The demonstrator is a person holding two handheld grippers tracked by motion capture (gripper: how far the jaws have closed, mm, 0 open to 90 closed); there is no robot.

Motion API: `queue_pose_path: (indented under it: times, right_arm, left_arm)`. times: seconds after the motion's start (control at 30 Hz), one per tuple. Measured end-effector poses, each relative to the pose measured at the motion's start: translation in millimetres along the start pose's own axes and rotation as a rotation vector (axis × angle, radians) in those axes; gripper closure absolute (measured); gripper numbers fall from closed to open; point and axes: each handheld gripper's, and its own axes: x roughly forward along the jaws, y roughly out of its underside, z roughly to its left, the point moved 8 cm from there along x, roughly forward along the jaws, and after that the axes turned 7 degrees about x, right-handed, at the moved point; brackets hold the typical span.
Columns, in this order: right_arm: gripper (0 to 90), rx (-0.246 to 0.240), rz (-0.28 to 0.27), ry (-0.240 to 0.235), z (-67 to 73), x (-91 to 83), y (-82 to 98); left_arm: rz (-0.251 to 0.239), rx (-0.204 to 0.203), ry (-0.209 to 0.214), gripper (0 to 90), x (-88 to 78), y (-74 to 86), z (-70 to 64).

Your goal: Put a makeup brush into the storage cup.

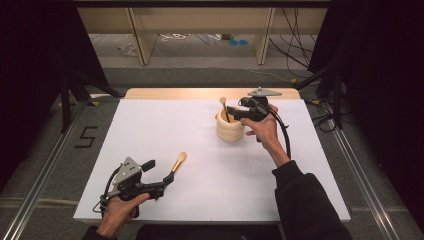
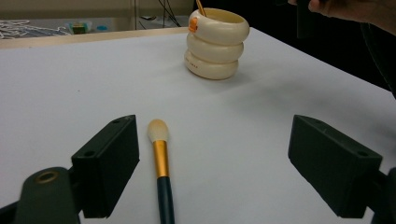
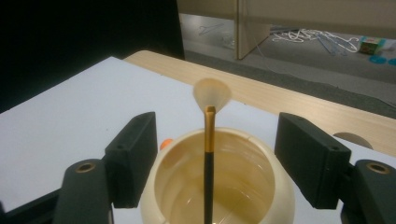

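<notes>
Two makeup brushes, one in the cream holder and one lying on the white table.

The right gripper (image 3: 212, 154) hangs just above the ribbed cream holder (image 1: 230, 129), its jaws wide apart, and the fan brush (image 3: 209, 140) stands between them without touching the pads; its handle goes down into the holder and its pale head leans up over the rim. The left gripper (image 2: 212, 168) rests low near the front edge of the table (image 1: 165, 125), also with jaws wide, and the second brush (image 2: 160, 163) lies flat on the table between them, close to one jaw, head pointing toward the holder.
</notes>
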Motion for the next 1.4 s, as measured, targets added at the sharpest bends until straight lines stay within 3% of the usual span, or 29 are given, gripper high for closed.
queue_pose_path:
  times: [0.1,0.37,0.4,0.63,0.8,1.03,1.23,1.4]
  right_arm:
    - [27.4,0.001,0.004,0.017,1.0,-4.6,0.0]
    - [25.8,0.0,-0.022,0.006,8.5,-15.6,-2.4]
    - [25.1,0.012,-0.005,0.005,10.8,-18.1,-0.8]
    - [21.9,-0.022,-0.006,0.014,16.1,-27.2,5.2]
    - [21.3,-0.01,0.002,0.01,19.4,-35.5,10.2]
    - [21.3,-0.035,-0.007,0.024,22.3,-45.9,13.5]
    - [21.4,-0.039,-0.003,0.009,27.1,-50.8,20.8]
    - [21.3,-0.07,-0.007,0.015,29.6,-55.7,25.9]
  left_arm:
    - [0.008,0.004,-0.003,16.1,-0.4,0.8,0.0]
    - [0.014,0.004,-0.013,16.1,-1.1,0.6,0.7]
    - [0.002,0.001,-0.001,16.1,-0.1,0.4,0.0]
    - [0.01,0.004,-0.006,16.1,-0.6,1.0,0.2]
    - [0.011,0.003,-0.008,16.1,-0.3,0.9,0.2]
    - [0.011,-0.003,-0.01,16.1,-0.1,0.8,1.5]
    - [0.014,0.0,-0.014,16.1,0.0,0.7,1.6]
    - [0.011,-0.011,-0.013,16.2,1.5,0.6,2.2]
